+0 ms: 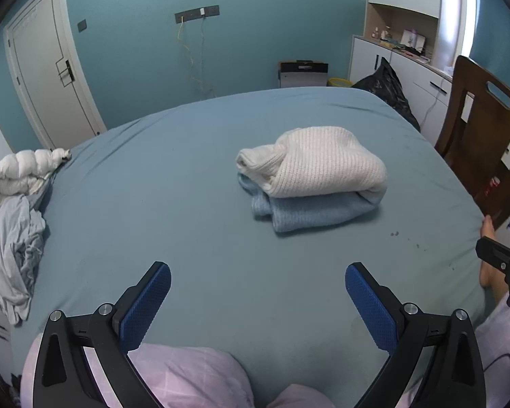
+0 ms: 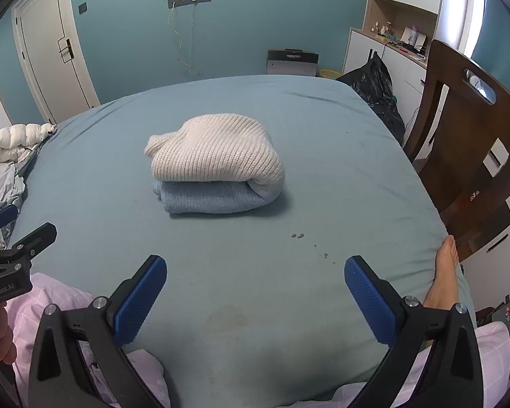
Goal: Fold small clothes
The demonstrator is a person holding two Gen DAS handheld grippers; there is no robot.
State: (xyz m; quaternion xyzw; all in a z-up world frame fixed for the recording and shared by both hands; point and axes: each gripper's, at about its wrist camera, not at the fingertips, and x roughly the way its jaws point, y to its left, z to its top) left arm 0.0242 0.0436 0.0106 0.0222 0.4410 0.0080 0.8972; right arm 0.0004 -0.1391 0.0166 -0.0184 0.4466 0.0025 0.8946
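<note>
Teal sheet (image 1: 187, 187) fills your left view: the left gripper (image 1: 257, 301) hangs over it, jaws apart and holding nothing, with the folded sweater (image 1: 316, 166) lying ahead to the right. Your right view shows the right gripper (image 2: 255, 295) likewise spread and unloaded, the sweater (image 2: 217, 156) mid-bed, ahead to the left, beyond a few dark specks (image 2: 297, 236).

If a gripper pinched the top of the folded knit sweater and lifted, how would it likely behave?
The folded sweater would probably flop open, since it is soft knit, doubled loosely with rounded folds. It looks bulky yet likely light. The ribbed texture should grip well against the blue pads, so slipping seems unlikely.
</note>
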